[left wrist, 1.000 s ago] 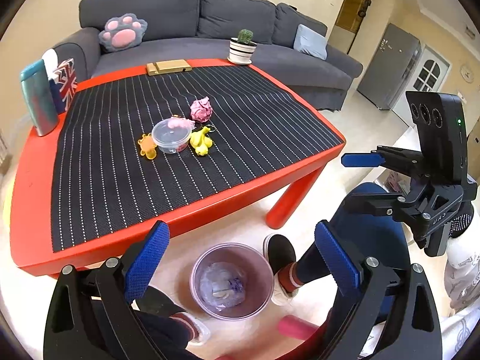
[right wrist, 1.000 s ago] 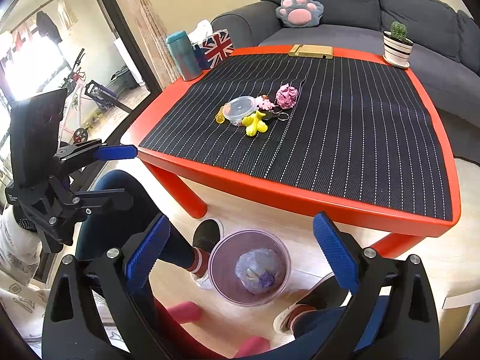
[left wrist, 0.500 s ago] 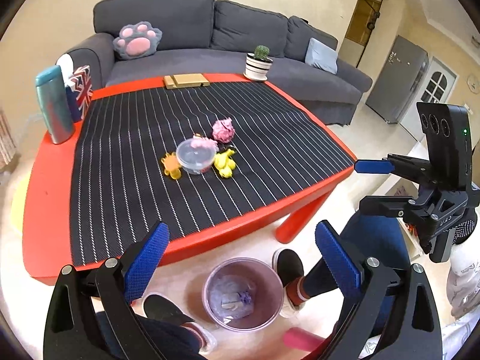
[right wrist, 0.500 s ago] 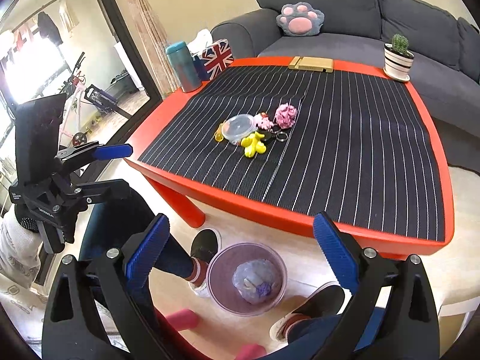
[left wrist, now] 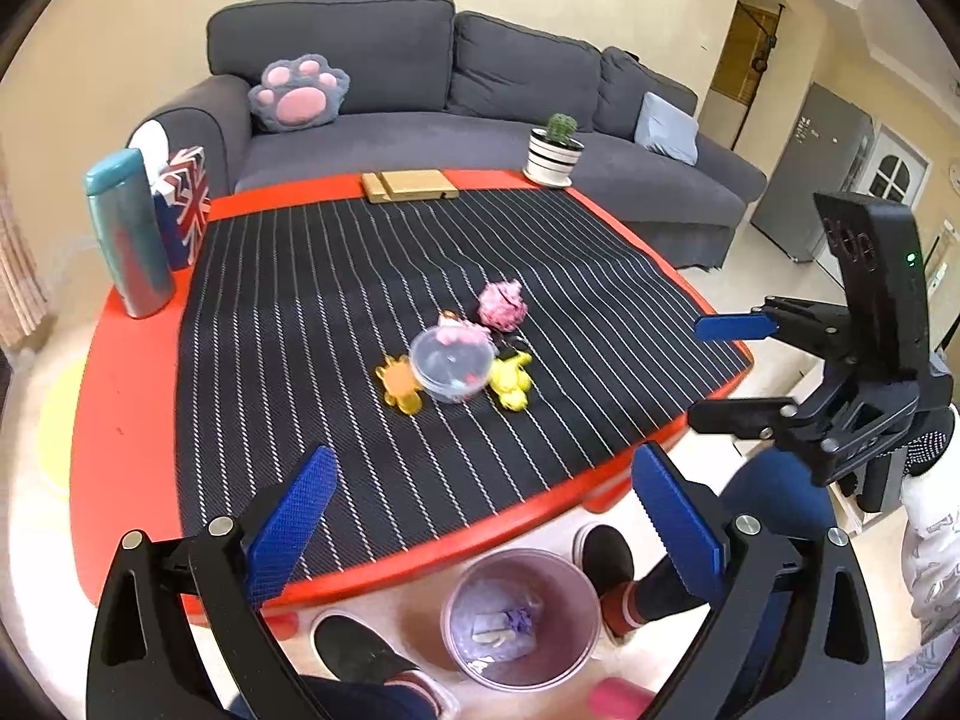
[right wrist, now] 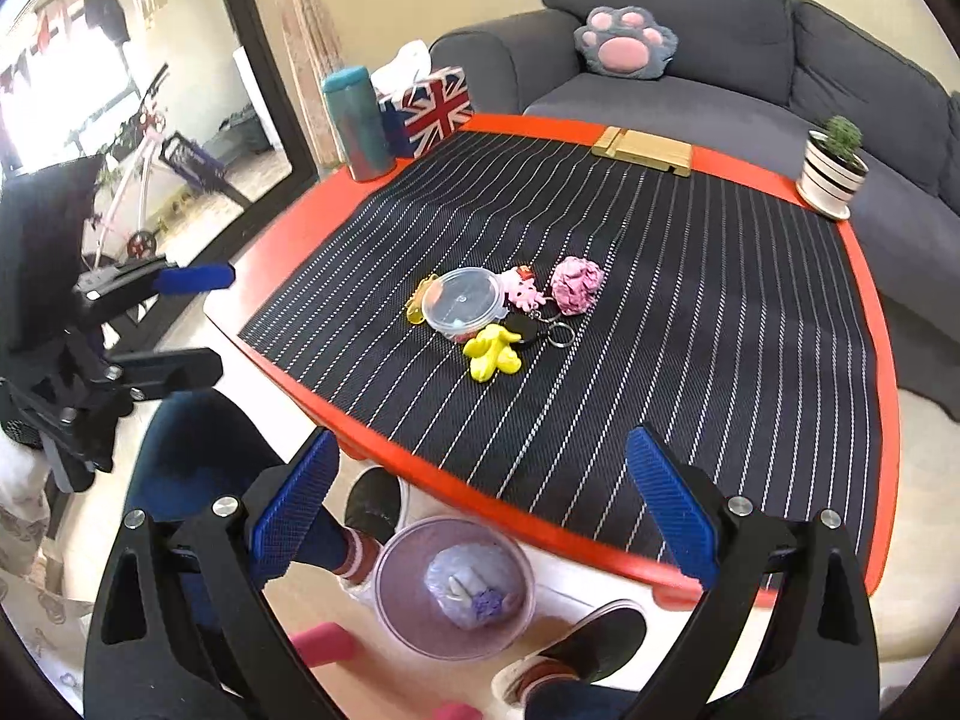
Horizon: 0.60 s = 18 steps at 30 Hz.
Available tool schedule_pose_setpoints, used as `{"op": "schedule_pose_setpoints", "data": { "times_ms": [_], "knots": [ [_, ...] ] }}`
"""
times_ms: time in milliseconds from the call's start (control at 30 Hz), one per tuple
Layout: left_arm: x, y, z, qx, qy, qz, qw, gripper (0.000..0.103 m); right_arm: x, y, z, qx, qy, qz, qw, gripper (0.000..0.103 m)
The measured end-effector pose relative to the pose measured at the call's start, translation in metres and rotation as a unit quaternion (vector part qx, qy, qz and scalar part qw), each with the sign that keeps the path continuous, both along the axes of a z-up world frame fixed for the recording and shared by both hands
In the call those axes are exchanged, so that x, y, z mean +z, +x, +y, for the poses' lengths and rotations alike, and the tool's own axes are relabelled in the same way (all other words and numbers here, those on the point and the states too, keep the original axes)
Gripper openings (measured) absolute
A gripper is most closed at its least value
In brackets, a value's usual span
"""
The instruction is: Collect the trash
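Both my claws have swung up and forward since a second ago, so the table fills more of each view and the bin has slid toward six o'clock. My left claw gapes wide, nothing between its blue pads; my right claw is just as wide and just as empty. Down at six o'clock, the purple bin sits on the floor between my shoes, crumpled wrappers already inside. Moving out, the red table with its striped black mat. At twelve o'clock, mid-mat, the clear lidded tub is flanked by a yellow toy and an orange one, and just beyond lies the pink crumpled wad.
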<state>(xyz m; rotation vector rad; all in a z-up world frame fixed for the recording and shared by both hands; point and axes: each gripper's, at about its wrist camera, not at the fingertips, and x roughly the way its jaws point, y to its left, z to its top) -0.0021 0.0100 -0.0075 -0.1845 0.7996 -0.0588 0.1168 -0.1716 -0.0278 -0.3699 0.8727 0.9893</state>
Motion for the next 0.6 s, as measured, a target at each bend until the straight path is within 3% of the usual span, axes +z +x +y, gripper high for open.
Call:
{"op": "schedule_pose_setpoints", "data": {
  "times_ms": [600],
  "knots": [
    [-0.006, 0.015, 0.034, 0.033, -0.019, 0.008, 0.9992, 0.095, -0.041, 0.041, 0.076, 0.062, -0.082, 0.006, 0.995, 0.095]
  ]
}}
